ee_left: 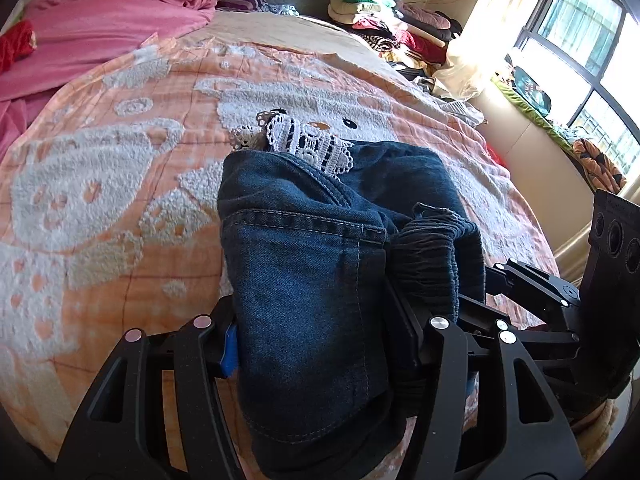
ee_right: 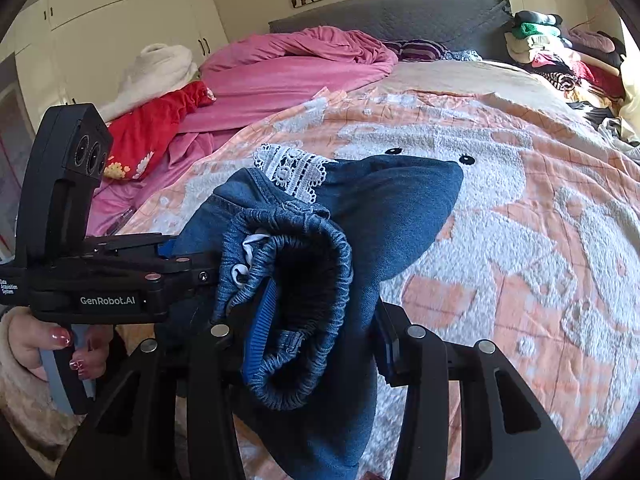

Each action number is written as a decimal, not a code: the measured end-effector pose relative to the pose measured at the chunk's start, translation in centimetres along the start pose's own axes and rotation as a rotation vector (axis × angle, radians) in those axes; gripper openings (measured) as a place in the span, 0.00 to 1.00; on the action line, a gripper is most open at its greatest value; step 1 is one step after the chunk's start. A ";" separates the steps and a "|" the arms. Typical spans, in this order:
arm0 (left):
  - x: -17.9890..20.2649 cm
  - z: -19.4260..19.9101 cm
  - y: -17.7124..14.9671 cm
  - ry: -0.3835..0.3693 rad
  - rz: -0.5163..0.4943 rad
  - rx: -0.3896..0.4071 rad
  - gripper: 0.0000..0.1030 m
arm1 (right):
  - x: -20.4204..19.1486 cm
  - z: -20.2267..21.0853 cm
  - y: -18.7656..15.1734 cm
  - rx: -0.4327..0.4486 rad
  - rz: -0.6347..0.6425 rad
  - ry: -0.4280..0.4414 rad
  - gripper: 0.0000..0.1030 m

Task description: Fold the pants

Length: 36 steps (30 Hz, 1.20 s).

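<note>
Denim pants point(ee_left: 320, 264) bunched over the peach-and-white bedspread point(ee_left: 120, 184), held at the near end by both tools. The left gripper point(ee_left: 316, 344) has its jaws closed on a thick wad of denim leg fabric; the right gripper point(ee_right: 316, 344) has its jaws closed on the gathered elastic waistband point(ee_right: 296, 280), which stands open as a dark loop toward the lens. The far part of the garment rests on the bedspread, where a strip of white lace trim point(ee_right: 296, 172) pokes out from under a fold. The person's left hand point(ee_right: 48, 344), nails painted, grips the left tool's handle. Progress, as judged from the layout: the pants appear gathered or roughly doubled, not yet a flat, squared fold; layers are rumpled and edges are not aligned. Remaining work likely includes laying the cloth down, smoothing it and completing the fold. Pink bedding point(ee_right: 288, 68) and a clothes pile point(ee_left: 384, 20) lie well apart at the head of the bed
</note>
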<state>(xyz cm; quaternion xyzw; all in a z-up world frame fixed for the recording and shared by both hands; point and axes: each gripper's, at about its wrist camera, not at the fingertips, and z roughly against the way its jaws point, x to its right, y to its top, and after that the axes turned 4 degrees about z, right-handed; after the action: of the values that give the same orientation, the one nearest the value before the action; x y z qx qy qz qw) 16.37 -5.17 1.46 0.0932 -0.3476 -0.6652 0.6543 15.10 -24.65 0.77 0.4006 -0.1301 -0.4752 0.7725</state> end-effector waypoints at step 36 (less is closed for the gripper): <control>-3.2 -6.5 2.3 0.075 0.005 -0.048 0.65 | 6.0 -6.7 0.4 -0.134 -0.144 -0.133 0.61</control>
<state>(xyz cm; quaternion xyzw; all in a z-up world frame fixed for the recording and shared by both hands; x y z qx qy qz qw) 22.38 -4.12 -3.07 0.1013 -0.3068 -0.6677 0.6707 22.38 -26.32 -4.30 0.3240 -0.1202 -0.5629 0.7508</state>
